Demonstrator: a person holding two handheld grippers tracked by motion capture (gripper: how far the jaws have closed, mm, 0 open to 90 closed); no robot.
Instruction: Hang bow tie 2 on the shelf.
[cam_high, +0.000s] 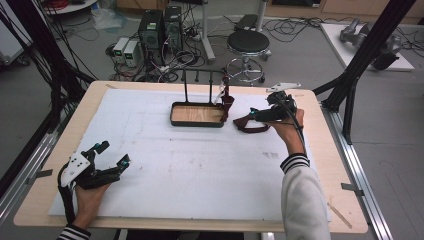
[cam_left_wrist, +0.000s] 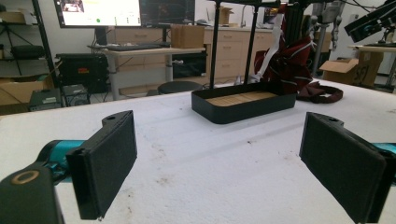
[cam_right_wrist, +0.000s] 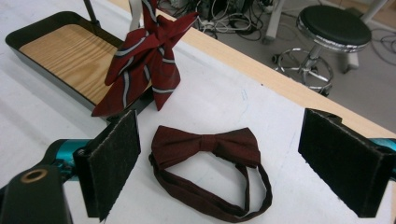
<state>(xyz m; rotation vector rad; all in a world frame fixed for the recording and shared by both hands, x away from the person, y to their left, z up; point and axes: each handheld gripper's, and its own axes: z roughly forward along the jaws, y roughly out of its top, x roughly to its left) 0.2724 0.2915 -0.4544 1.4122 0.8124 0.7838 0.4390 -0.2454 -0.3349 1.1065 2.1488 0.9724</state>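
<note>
Fingers (cam_right_wrist: 348, 168) of the right gripper (cam_right_wrist: 219, 163) spread wide over the bow tie (cam_right_wrist: 208, 144).
Its dark red cloth and looped strap lay flat near the table's far edge (cam_high: 200, 86); the left gripper (cam_left_wrist: 219, 168) gaped too, holding nothing.

Grey floor (cam_high: 45, 100); black round stool (cam_high: 248, 42), computer towers (cam_high: 160, 27), tangled cables (cam_high: 180, 60) beyond table; monitor (cam_left_wrist: 100, 11) on desk (cam_left_wrist: 149, 49).

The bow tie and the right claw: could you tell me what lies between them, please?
Nothing: in the right gripper view, bare white table cover separates the open right claw from the bow tie.
</note>
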